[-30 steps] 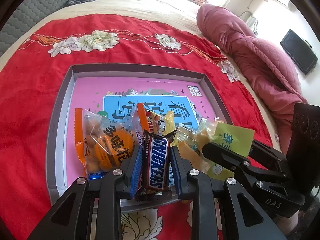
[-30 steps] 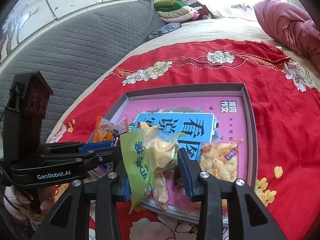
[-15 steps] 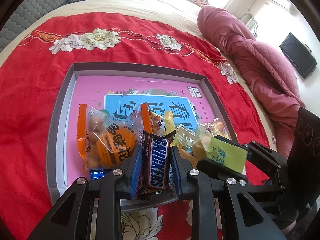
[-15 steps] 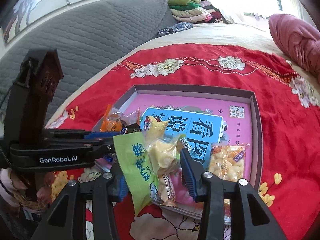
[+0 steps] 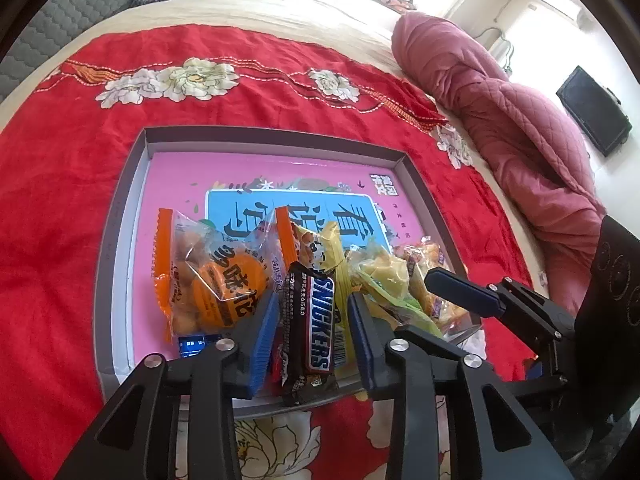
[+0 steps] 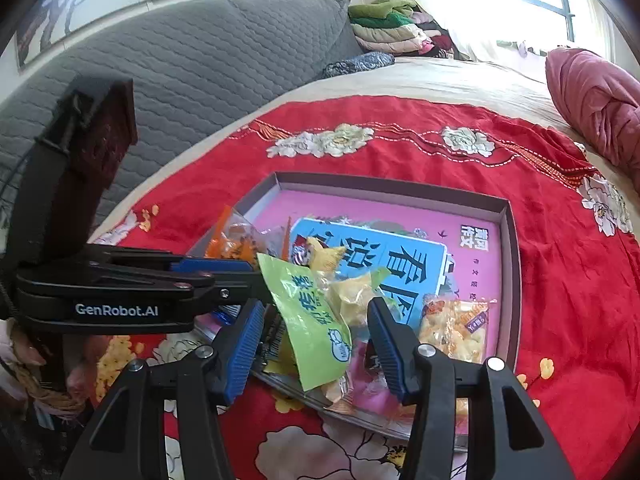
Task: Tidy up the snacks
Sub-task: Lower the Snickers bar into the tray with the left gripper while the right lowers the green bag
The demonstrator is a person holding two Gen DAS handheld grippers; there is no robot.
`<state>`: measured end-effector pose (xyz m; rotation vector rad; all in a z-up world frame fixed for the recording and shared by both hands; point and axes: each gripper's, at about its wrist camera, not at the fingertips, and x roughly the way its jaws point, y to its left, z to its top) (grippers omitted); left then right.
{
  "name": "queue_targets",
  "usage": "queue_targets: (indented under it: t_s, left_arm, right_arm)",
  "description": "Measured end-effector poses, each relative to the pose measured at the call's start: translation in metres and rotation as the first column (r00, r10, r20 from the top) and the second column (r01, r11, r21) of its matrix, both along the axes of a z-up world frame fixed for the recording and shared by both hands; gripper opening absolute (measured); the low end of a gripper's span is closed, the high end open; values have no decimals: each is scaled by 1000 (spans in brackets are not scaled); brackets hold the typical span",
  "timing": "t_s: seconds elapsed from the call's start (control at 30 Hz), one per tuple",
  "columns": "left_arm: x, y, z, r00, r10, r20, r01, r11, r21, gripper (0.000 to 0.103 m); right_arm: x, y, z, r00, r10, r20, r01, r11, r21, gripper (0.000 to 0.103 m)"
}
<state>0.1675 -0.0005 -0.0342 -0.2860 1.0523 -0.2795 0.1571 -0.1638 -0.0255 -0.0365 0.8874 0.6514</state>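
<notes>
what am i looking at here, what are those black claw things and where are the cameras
There is no robot here. A person holds a two-finger gripper in each hand, and each gripper carries a wide-angle camera that looks forward along its own fingers. That is why black arms with blue pads fill the bottom of both pictures.

One picture is from the left gripper, the other from the right gripper. Each also shows the other gripper off to the side.

Both look at a shallow grey tray with a pink printed floor, set on a red flowered blanket on a bed. Snack packets are piled at its near end, including an orange packet.

A Snickers bar lies between the left jaws and a green packet between the right. Both pairs of jaws have just been opening, and the pads no longer seem to press on either snack.
</notes>
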Motion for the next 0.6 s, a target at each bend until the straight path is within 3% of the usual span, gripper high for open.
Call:
queue_targets:
  t_s: [0.27, 0.4, 0.6]
  left_arm:
    - [-12, 4, 8, 1000, -4, 19, 3, 1000, 30, 39]
    - [-23, -1, 6, 999, -32, 18, 31, 995, 91, 39]
    - [-24, -3, -5, 999, -39, -9, 40, 992, 117, 39]
  right_arm:
    - [2, -8, 8, 1000, 6, -5, -6, 998, 55, 54]
    - [5, -5, -1, 999, 3, -42, -3, 1000, 3, 54]
    - [4, 0, -11, 999, 1, -47, -4, 999, -48, 54]
